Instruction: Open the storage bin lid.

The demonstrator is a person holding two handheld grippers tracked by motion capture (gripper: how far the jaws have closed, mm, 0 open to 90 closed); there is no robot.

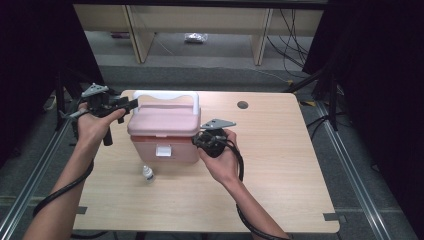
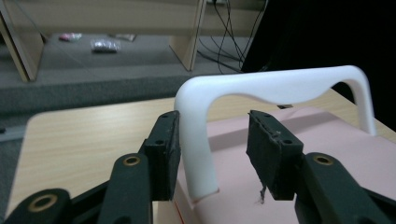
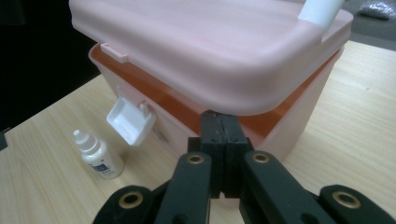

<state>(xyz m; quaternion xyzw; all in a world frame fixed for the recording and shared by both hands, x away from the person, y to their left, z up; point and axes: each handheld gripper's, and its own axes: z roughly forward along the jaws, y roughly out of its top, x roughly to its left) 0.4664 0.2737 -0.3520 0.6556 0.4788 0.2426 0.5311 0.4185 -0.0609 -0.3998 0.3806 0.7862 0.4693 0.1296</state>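
Forearms enter from the bottom of the high view, and at left centre the left gripper reaches the white handle of the pink box. In the left gripper view its jaws stand apart around the handle's near upright: one pad lies just beside it, and the other is clear of it.

Lower, in front of the box, a small white dropper bottle stands upright; its label shows dark print too small to read.

At centre the box's lid is raised off the body, a white latch hanging open on the front wall. The right gripper meets the box's right corner, its jaws pressed together with their tips at the gap under the lid.

Right of the box, the wooden table is bare up to its right edge, with a round grommet hole near the far edge.
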